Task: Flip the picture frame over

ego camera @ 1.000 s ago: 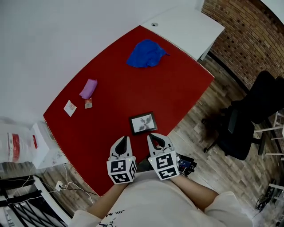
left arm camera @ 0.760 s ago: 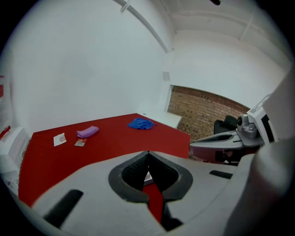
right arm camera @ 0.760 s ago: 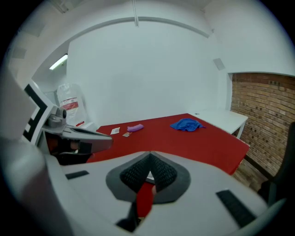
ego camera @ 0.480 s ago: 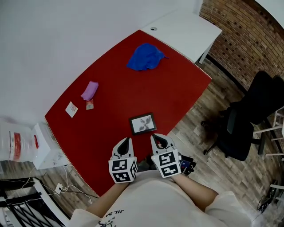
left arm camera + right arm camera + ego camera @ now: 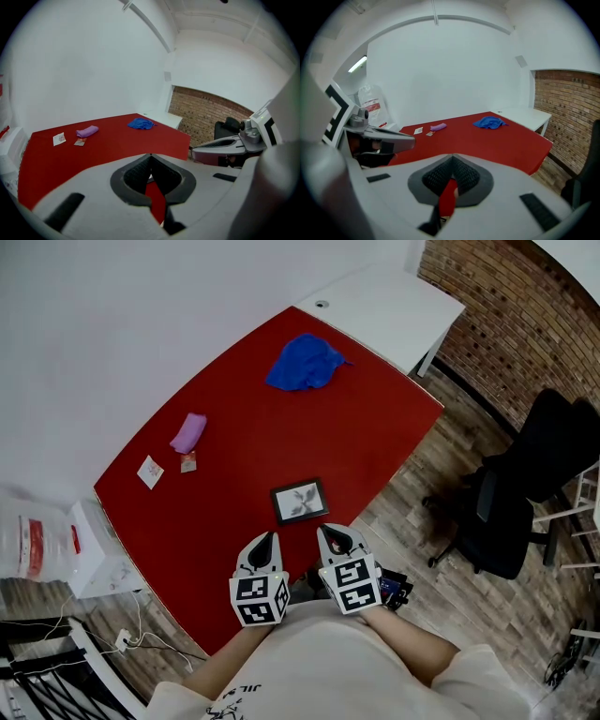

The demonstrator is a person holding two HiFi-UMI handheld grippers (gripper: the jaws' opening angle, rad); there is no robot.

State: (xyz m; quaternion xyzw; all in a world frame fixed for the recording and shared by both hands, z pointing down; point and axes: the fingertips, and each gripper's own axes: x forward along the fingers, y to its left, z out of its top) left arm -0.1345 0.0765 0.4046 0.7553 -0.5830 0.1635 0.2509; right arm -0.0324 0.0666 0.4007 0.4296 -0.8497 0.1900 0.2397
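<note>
Where the near edge of the red tabletop (image 5: 281, 442) meets the person, two grippers hover side by side. Left gripper (image 5: 266, 537): jaws clenched together, holding nothing. Right gripper (image 5: 330, 532): jaws likewise pressed closed, holding nothing. Small black-rimmed picture frame (image 5: 301, 501): flat on the red surface, picture side up, just beyond both tips, touching neither. Farther left: white card (image 5: 148, 470), small packet (image 5: 187, 461), lilac rolled cloth (image 5: 187, 431). Far end: crumpled blue cloth (image 5: 305, 362). Beyond: white desk (image 5: 384, 306). Right, on wooden floor: black office chair (image 5: 525, 493).
</note>
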